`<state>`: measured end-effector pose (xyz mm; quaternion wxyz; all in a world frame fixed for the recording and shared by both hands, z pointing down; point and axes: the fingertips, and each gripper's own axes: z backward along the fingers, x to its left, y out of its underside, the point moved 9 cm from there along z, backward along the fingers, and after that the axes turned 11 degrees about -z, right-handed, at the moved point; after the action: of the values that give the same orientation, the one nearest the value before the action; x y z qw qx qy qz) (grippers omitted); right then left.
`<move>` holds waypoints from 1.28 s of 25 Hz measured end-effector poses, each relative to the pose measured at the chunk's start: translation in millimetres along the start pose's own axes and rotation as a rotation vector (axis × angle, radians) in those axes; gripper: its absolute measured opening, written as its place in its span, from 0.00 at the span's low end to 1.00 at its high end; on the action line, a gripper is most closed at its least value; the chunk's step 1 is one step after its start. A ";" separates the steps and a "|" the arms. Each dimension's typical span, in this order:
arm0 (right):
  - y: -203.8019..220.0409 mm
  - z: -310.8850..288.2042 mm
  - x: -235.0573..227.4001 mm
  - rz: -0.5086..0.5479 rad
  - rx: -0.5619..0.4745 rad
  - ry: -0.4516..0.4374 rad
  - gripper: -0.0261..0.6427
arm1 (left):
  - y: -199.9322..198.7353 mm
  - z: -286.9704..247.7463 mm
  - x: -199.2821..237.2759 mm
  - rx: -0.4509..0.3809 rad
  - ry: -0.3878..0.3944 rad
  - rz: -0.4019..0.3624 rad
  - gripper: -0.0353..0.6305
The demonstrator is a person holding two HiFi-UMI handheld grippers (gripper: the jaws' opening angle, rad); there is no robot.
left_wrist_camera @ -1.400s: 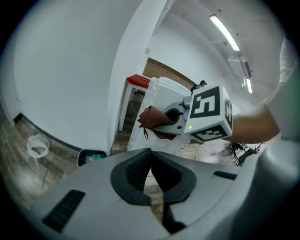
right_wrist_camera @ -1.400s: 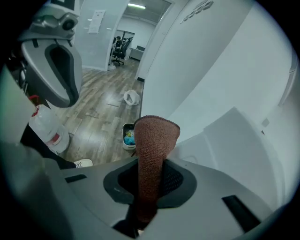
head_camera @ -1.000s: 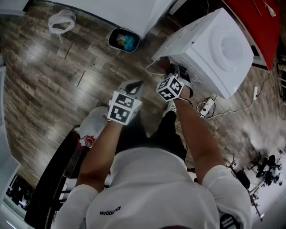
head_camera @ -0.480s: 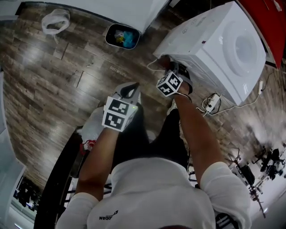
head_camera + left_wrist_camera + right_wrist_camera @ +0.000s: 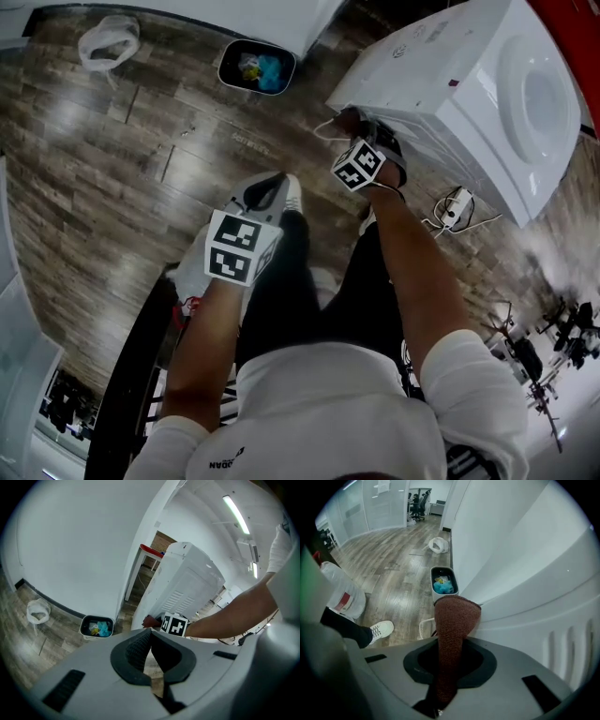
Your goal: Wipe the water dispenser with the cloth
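The white water dispenser (image 5: 469, 84) stands at the upper right of the head view, and its ribbed white wall (image 5: 525, 588) fills the right of the right gripper view. My right gripper (image 5: 354, 131) is shut on a brown cloth (image 5: 454, 616), and the folded end of the cloth lies against the dispenser's lower side. The cloth hides the fingertips of the right gripper (image 5: 451, 637). My left gripper (image 5: 267, 190) hangs apart over the floor, to the left of the dispenser. In its own view the left gripper (image 5: 150, 632) has its jaws closed on nothing, and the dispenser (image 5: 183, 583) rises beyond them.
A small bin with trash (image 5: 256, 67) stands on the wooden floor by the white wall, with a white plastic bag (image 5: 106, 39) farther left. A power strip with cable (image 5: 457, 208) lies beside the dispenser. A large water jug (image 5: 340, 595) and the person's shoe (image 5: 380, 630) are close by.
The left gripper has drifted down and back toward the person. The right gripper stays at the dispenser's lower side with the cloth, and the head view has shifted slightly.
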<state>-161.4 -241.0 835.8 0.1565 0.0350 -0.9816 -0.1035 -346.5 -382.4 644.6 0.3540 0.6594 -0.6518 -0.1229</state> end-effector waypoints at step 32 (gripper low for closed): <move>22.4 162.4 22.6 -0.338 -0.227 -0.161 0.12 | -34.2 45.7 -14.1 -0.076 0.030 -0.030 0.04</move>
<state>-234.7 -190.3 696.4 0.0609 0.1728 -0.9531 -0.2408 -350.3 -386.5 586.1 0.3866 0.6569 -0.6314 -0.1428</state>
